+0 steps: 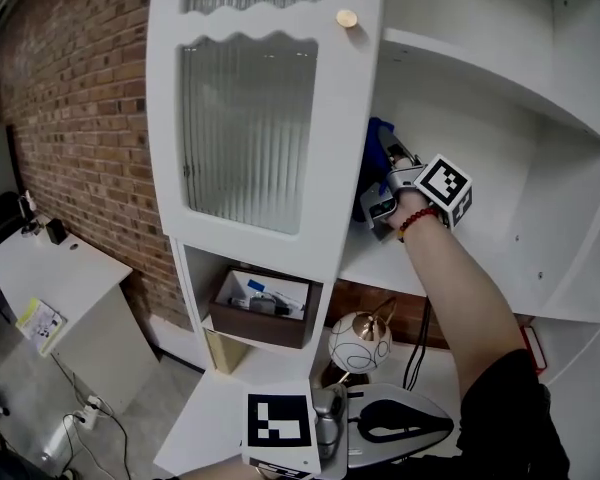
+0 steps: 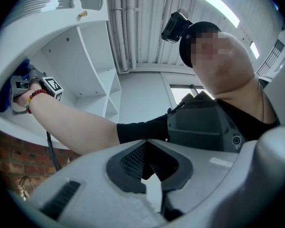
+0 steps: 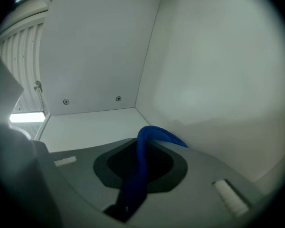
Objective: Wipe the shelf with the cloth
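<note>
Head view: right gripper (image 1: 381,194) pinches blue cloth (image 1: 377,138) inside shelf (image 1: 450,270)

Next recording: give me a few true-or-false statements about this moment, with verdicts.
1. The right hand-held gripper is shut on a blue cloth. True.
2. The left hand-held gripper is inside the shelf too. False: it is held low, outside the cabinet, with nothing between its jaws.
3. The shelf around the cloth is stacked with books. False: nothing else shows on it.
4. A brown box sits in the compartment below the glass door. True.
</note>
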`<state>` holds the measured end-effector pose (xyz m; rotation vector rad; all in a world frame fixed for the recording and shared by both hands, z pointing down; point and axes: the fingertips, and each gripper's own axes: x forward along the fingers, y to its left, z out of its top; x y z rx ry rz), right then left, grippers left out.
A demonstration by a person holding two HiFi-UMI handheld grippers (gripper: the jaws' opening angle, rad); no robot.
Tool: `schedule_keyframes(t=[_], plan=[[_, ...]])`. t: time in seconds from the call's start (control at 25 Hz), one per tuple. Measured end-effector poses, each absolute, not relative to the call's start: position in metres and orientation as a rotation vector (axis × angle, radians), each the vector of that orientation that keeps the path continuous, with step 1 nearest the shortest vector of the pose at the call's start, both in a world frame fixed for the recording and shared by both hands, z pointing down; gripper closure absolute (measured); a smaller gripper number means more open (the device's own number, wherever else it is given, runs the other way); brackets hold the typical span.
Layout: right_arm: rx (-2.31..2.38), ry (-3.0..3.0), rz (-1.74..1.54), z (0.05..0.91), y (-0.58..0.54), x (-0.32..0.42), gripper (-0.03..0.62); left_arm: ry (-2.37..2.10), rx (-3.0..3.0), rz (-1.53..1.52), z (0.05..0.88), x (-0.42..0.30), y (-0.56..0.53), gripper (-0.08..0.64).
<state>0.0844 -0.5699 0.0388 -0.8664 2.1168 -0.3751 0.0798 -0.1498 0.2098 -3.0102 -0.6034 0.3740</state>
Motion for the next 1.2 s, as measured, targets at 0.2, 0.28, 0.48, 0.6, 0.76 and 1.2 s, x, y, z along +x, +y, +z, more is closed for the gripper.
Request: schedule_keyframes(t=[0.2,0.28,0.48,0.6,0.76,1.2], plan=[[-0.976,2.092,-0.393,0.049,-0.591,0.091,0.546,-0.582,-3.007,0.398,0.209,0.066,-0.153,0.558],[-1.016,2.078,-0.413,0.056,-0.596,0.094,0.548,-0.562,-3.011,0.404,0.209,0.061,-0.153,0.558],[-1.011,2.069,-0.429,0.055,-0.588,0.098,0.55,-0.489,-3.021,0.427,0.206,0.047,-0.152,0.558],[-0.89,2.1,-0.431,0.049,-0.553,0.094,0.549,-0.456,-3.015,0.428,0.202,0.047,-0.147,0.558],[-0.68,2.154,-0.485,0.058,-0.481,0.078,0.55,-0.489,-2.999,0.427,0.197,0.057,-0.13,0.558],[-0.581,2.274,-0.685,0.09,-0.413,0.029,0.552,-0.554,-2.957,0.341,0.193,0.088,-0.095,0.558]])
